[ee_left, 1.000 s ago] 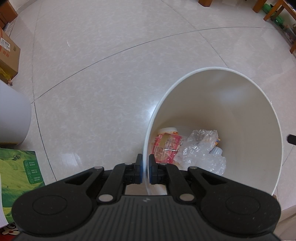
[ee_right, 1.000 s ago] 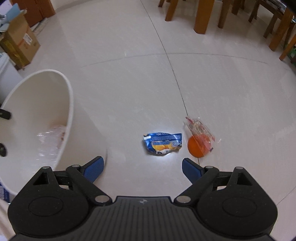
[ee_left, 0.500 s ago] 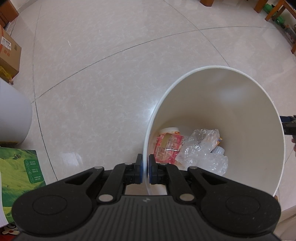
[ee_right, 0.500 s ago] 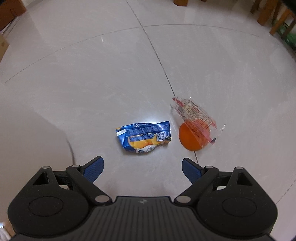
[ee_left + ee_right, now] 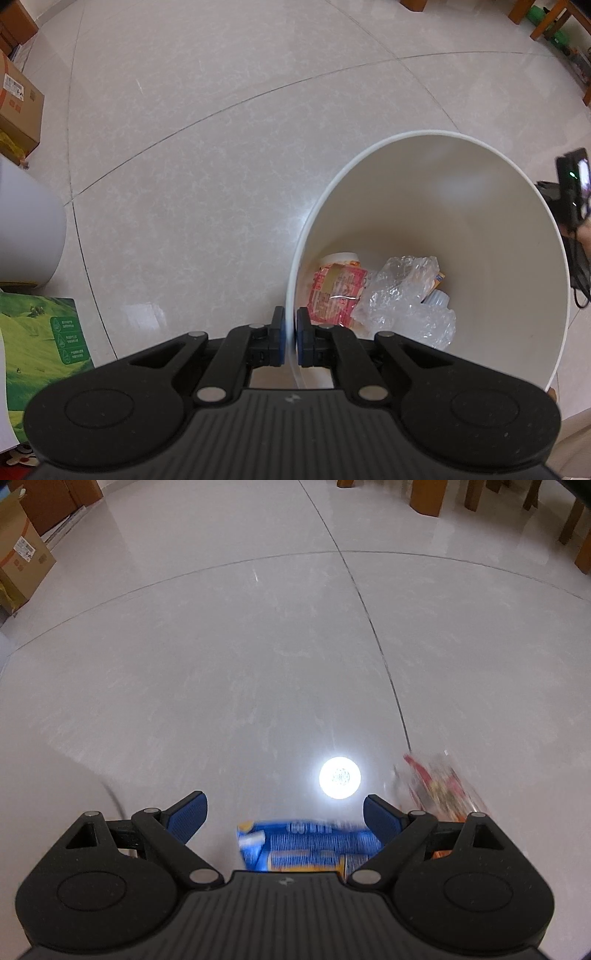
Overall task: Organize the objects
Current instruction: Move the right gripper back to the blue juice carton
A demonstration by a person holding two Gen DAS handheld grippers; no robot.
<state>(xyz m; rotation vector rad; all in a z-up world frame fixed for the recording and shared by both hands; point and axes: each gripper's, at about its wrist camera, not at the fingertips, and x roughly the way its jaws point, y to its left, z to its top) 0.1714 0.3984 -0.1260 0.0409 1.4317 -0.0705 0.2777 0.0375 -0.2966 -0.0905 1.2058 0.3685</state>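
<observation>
Two grippers are in play, and the risks run from the bin downward. The white bin (image 5: 491, 229) stands tilted on the tiled floor (image 5: 221, 147), held only by the left gripper (image 5: 290, 341), whose jaws are pinched tight on the near rim with the thin wall between the pads. Should that narrow pinch slip, the bin would likely rock or tip, spilling the red wrapper (image 5: 338, 291) and crumpled clear plastic (image 5: 402, 295) already lying at its bottom. The right gripper (image 5: 284, 818) has its jaws spread wide and empty, poised over the blue snack packet (image 5: 310, 845), which lies flat on the floor between the pads and partly under the gripper body. Flat foil on glossy tile may slide or be missed. The red-printed clear bag (image 5: 439, 786) lies just beside the right finger and could be nudged away or caught with the packet.
</observation>
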